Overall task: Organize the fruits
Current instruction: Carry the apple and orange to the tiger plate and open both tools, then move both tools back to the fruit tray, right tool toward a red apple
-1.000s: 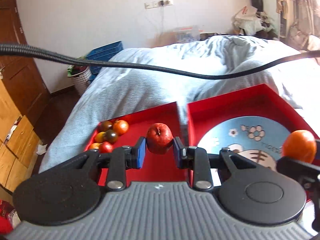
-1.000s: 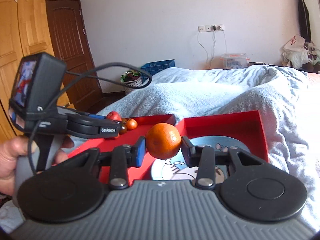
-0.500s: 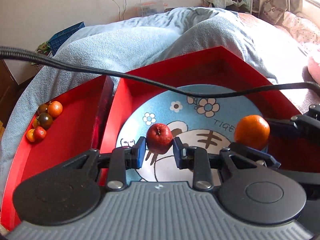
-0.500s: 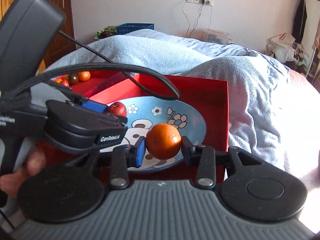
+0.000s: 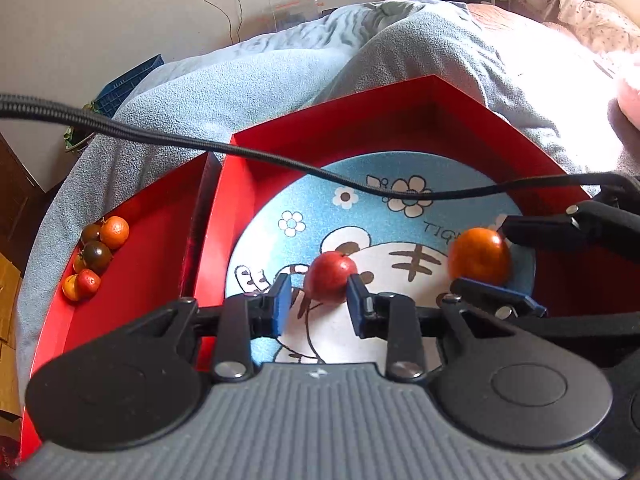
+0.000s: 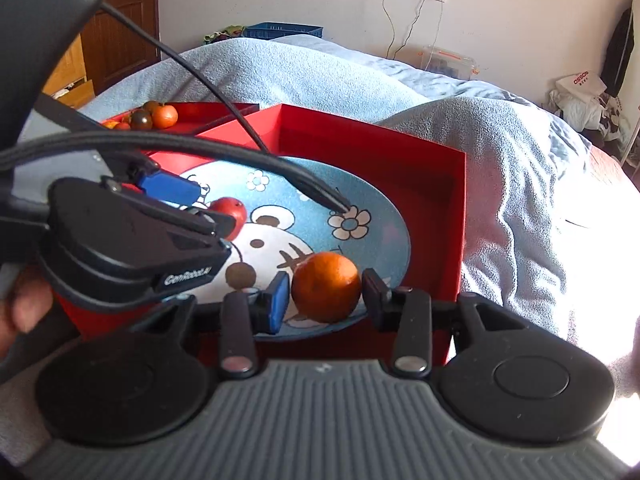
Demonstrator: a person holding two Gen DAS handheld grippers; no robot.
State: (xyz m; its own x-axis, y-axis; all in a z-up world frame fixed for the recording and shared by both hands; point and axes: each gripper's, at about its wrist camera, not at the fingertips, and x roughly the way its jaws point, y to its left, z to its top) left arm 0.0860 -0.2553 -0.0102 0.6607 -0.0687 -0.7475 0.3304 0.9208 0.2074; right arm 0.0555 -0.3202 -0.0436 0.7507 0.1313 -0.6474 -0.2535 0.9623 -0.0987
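Observation:
A small red apple (image 5: 330, 277) lies on the blue cartoon plate (image 5: 360, 216) between the fingers of my left gripper (image 5: 319, 305), which has opened; a gap shows on the left side. An orange (image 6: 326, 286) rests on the plate (image 6: 376, 216) between the fingers of my right gripper (image 6: 324, 300), which is open with gaps on both sides. The orange also shows in the left wrist view (image 5: 479, 255), and the apple in the right wrist view (image 6: 231, 211). The plate sits in the right red tray (image 5: 460, 108).
A second red tray (image 5: 132, 292) on the left holds several small tomatoes and oranges (image 5: 96, 254). Both trays lie on a blue-grey blanket (image 5: 260, 80). A black cable (image 5: 280, 162) crosses above the plate. A blue crate (image 6: 282, 31) stands by the far wall.
Both grippers came down over the plate and opened. The apple and the orange, held half a second ago, now rest on the plate.

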